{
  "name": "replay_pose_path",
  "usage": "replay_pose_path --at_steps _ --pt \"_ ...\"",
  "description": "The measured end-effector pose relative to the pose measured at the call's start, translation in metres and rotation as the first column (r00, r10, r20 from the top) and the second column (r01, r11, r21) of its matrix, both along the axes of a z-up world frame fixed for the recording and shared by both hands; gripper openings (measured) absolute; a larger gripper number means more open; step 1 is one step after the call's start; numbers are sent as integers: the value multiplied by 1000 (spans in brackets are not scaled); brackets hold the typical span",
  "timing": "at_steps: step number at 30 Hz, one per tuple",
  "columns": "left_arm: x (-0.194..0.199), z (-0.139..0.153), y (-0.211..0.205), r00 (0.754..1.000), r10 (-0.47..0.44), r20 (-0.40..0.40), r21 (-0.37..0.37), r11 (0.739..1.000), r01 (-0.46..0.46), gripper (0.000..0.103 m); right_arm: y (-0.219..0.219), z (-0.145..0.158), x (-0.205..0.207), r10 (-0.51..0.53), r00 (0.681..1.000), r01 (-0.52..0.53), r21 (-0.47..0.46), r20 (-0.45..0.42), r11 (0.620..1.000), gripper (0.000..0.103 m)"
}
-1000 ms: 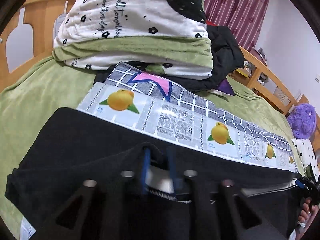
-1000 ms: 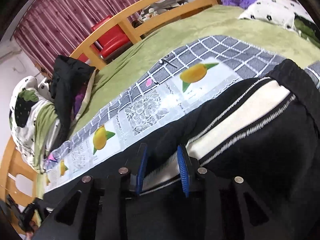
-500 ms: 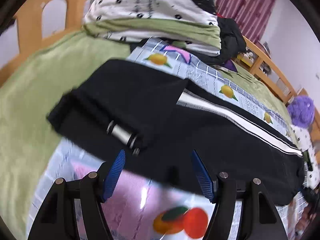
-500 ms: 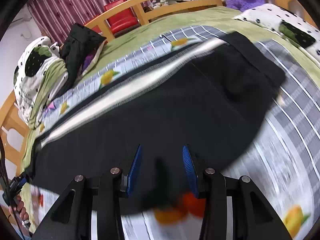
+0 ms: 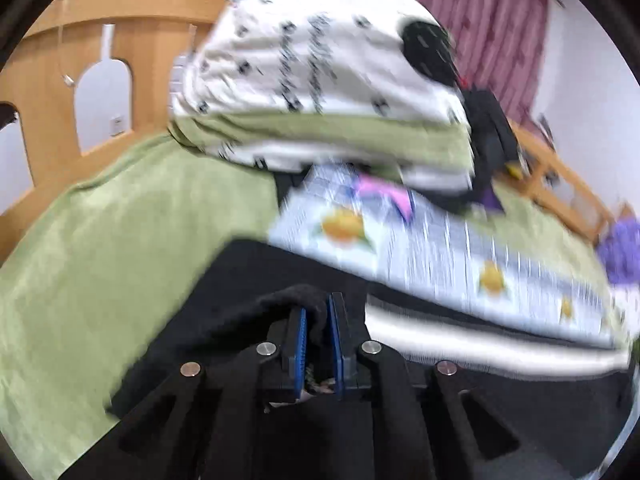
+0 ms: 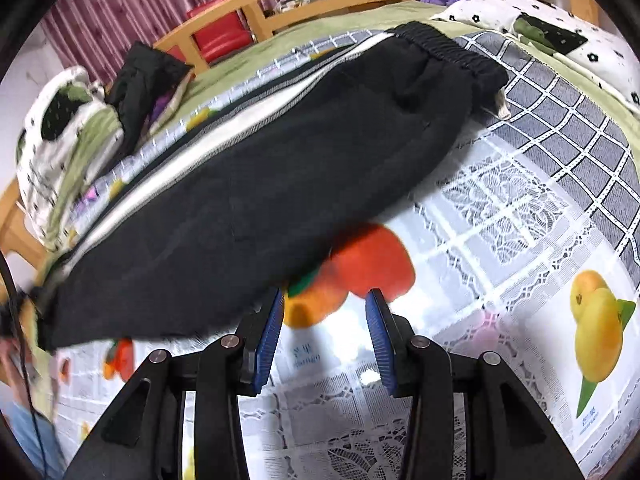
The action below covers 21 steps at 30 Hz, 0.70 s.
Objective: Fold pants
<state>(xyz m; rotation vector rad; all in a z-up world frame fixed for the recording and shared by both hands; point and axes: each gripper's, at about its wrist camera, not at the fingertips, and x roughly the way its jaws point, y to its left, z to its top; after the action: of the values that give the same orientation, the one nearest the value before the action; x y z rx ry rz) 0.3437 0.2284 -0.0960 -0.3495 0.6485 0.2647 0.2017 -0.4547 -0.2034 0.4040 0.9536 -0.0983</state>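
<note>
My left gripper is closing, pinching the black pants; my right gripper stands open over the tablecloth, holding nothing.

green-sheeted bed carries fruit-print cloth, black pants.

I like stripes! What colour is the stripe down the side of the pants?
White, on black pants; the stripe shows best in the right wrist view.
</note>
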Motion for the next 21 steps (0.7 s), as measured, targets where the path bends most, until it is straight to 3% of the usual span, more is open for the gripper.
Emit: replay_pose_path --at_steps 1,2,4,6,8,12,16,18,21 --pt "6 5 6 1000 16 -21 -35 999 -16 27 2 0 -1 1 1000 -1 -18 -1 1000 42" --pt "10 6 7 999 17 -41 -53 998 -19 48 4 1 0 4 1000 -4 -30 0 1000 42" --pt "8 6 3 999 -4 -52 -51 999 1 62 6 4 0 8 1000 -8 -27 2 1000 42" --pt "-4 1 -8 998 -30 -57 -11 1000 29 62 5 6 -1 6 1000 -5 -18 7 1000 42" --pt "-20 -12 -21 992 -83 -97 -27 996 81 62 3 8 1 -2 1000 2 -17 5 1000 42" --pt "-65 -43 -35 976 -161 -146 -162 977 137 62 -5 15 0 -15 1000 15 -1 21 1000 42" --pt "-110 -78 -42 970 -202 -139 -350 926 143 62 -15 17 12 -41 998 39 52 42 998 43" --pt "-114 -93 -41 968 -206 -143 -419 899 129 61 -26 13 18 -57 997 52 100 47 994 48" --pt "-108 -98 -35 978 -176 -110 -450 886 109 61 -39 0 38 -84 996 82 146 8 986 48"
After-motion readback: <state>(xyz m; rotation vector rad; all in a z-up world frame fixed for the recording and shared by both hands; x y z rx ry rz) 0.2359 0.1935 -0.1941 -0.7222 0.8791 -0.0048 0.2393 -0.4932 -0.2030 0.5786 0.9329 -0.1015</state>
